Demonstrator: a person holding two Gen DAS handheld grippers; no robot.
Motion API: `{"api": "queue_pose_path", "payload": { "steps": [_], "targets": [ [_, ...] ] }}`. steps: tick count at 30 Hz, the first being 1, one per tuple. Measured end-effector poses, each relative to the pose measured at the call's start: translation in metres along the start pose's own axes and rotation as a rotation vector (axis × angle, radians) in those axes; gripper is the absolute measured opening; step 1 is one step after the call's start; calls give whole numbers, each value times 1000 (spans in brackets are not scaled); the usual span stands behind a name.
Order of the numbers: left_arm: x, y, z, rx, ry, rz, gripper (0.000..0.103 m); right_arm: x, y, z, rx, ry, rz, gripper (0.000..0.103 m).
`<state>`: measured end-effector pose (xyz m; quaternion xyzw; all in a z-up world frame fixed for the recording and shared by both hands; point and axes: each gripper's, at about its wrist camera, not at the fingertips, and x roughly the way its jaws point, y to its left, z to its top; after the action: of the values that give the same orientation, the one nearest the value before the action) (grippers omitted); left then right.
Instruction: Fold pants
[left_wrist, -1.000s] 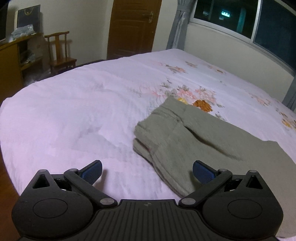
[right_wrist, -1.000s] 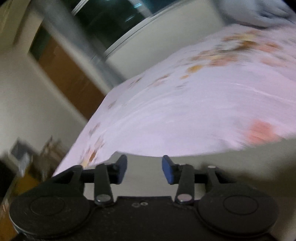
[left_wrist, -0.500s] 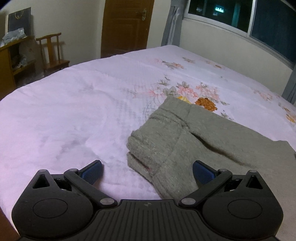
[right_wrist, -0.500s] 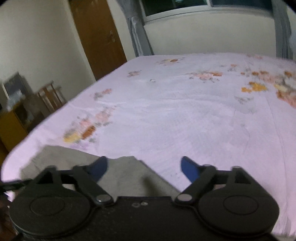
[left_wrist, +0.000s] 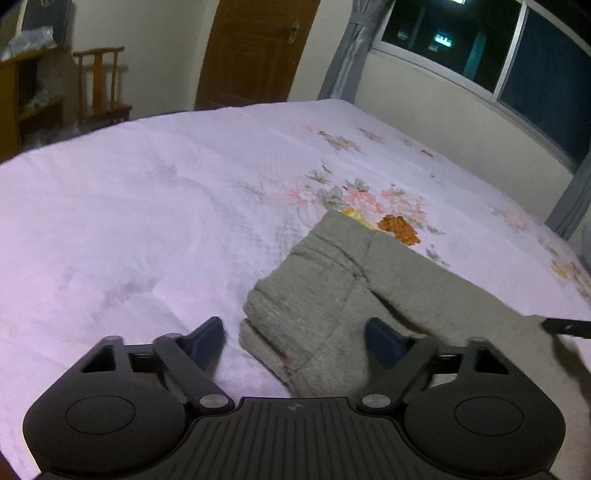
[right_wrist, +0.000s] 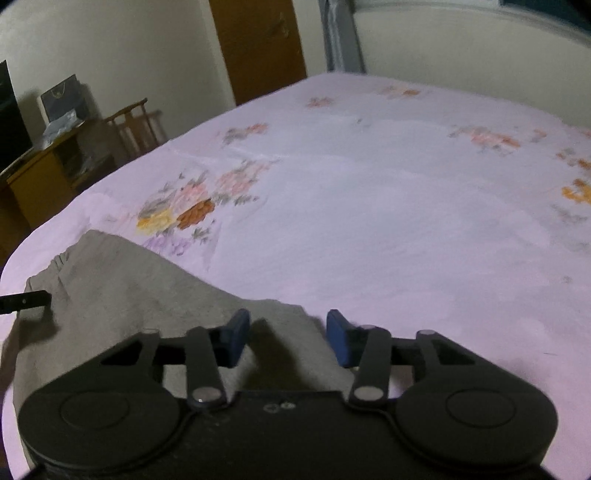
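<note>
Lying near the bed's (left_wrist: 129, 221) front edge, the grey pants (left_wrist: 332, 291) look already doubled over lengthwise, one leg stacked on the other; the layered end can be seen at the near left of the garment, with a ridge running along it. That much of the folding seems done. What I judge is left is bringing one end across to the other to shorten the long strip, which stretches off toward the right along the bedspread just below the printed orange flower (left_wrist: 400, 227).

The left claw (left_wrist: 295, 334) hovers spread wide just above the stacked end, one blue pad over bare sheet, the other over cloth, holding nothing. The right claw (right_wrist: 288, 332) is also apart, though narrower, poised over the opposite corner of the pants (right_wrist: 122, 288), not yet pinching it. Whether either pad touches the fabric is hard to tell. The cloth looks thick and soft, so a deep bite would be wise.
</note>
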<state>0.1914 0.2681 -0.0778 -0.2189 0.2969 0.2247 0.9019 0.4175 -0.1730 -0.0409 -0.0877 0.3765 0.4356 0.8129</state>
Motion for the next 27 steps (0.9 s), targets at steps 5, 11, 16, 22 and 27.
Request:
{"api": "queue_pose_path", "payload": {
  "steps": [5, 11, 16, 22, 27],
  "targets": [
    [3, 0, -1, -5, -5, -23, 64, 6, 6, 4, -33, 39, 18, 6],
    [2, 4, 5, -20, -29, -56, 44, 8, 16, 8, -119, 13, -68, 0],
    [11, 8, 2, 10, -14, -40, 46, 23, 21, -2, -159, 31, -152, 0],
    [-5, 38, 7, -77, -5, -32, 95, -16, 11, 2, -20, -87, -137, 7],
    [-46, -5, -5, 79, -78, -51, 95, -78, 42, -29, -8, -167, -52, 33]
  ]
}}
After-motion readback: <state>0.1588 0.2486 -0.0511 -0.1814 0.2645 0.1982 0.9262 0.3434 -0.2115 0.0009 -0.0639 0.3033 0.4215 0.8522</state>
